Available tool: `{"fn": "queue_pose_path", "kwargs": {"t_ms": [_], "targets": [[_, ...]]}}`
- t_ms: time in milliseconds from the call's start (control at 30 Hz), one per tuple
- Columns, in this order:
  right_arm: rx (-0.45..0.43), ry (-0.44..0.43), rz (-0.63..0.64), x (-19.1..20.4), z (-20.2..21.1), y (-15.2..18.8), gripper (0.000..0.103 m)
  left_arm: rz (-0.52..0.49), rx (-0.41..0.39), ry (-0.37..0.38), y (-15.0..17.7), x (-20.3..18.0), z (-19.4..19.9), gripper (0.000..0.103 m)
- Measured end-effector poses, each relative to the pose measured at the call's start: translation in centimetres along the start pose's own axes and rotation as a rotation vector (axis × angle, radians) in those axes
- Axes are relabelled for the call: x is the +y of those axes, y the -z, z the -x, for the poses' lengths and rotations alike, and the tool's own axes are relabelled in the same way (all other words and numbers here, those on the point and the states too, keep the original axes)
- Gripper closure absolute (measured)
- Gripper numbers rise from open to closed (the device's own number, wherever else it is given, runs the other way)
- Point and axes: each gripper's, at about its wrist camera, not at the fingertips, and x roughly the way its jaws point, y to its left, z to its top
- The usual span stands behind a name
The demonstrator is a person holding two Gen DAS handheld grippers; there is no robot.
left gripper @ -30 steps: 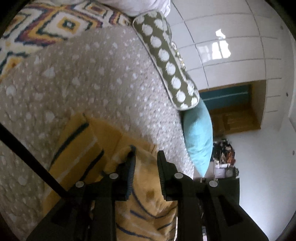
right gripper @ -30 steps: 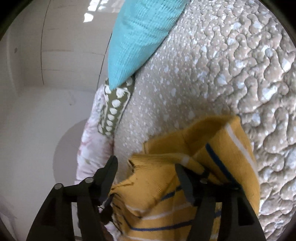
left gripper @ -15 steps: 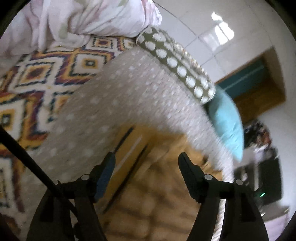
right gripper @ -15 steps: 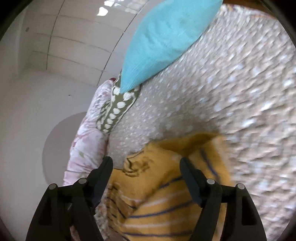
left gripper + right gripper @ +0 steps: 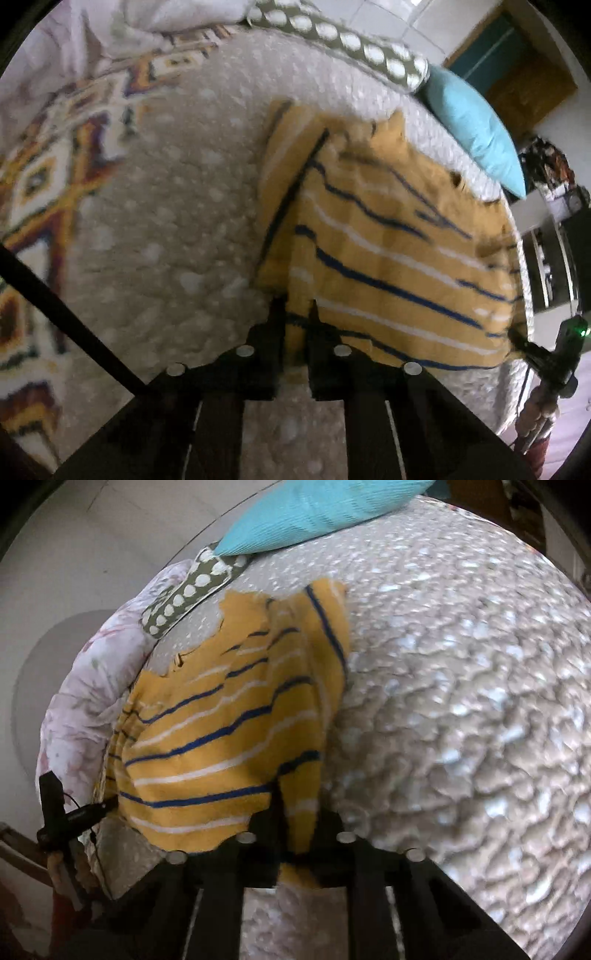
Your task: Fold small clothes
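Note:
A yellow knit top (image 5: 388, 229) with blue and white stripes lies spread on the beige quilted bed cover (image 5: 177, 240). My left gripper (image 5: 295, 314) has its jaws closing tight on the top's near hem corner, with cloth pinched between the pads. In the right wrist view the same top (image 5: 221, 738) stretches away from my right gripper (image 5: 299, 808), whose jaws are likewise closing on the opposite hem corner. Each gripper shows small in the other's view, at the far hem corner: the right gripper (image 5: 524, 343) and the left gripper (image 5: 107, 805).
A turquoise pillow (image 5: 472, 122) and a green polka-dot pillow (image 5: 351, 40) lie along the bed's far edge. A patterned blanket (image 5: 55, 166) and a pale floral duvet (image 5: 85, 701) lie to one side. A black rod (image 5: 66, 317) crosses the lower left. Bare quilt (image 5: 461, 701) spreads to the right.
Both grippers stood open over the bunched top; they have moved apart to its hem corners and shut on the cloth. The top now lies spread out flat.

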Motion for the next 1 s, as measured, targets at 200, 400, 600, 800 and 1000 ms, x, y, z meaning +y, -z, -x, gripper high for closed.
{"fn": "queue_pose_path", "kwargs": {"t_ms": [200, 400, 600, 800, 1000], "targets": [[0.014, 0.056, 0.025, -1.7, 2.5, 1.2, 0.094, -0.005, -0.033, -0.032, 1.5, 1.8, 3.1, 0.096], [-0.126, 0.14, 0.087, -0.3, 5.9, 1.8, 0.086, -0.063, -0.112, -0.168, 3.3, 2.7, 4.7, 0.077], [-0.251, 0.175, 0.229, 5.7, 5.0, -1.3, 0.086, -0.076, -0.244, -0.374, 3.2, 3.6, 3.3, 0.043], [-0.162, 0.243, 0.292, 9.6, -3.5, -7.6, 0.086, 0.037, -0.266, -0.35, 3.4, 7.2, 0.6, 0.025], [-0.071, 0.403, 0.222, 7.7, -9.0, -12.1, 0.087, 0.047, -0.312, -0.303, 4.2, 7.5, 0.5, 0.015]]}}
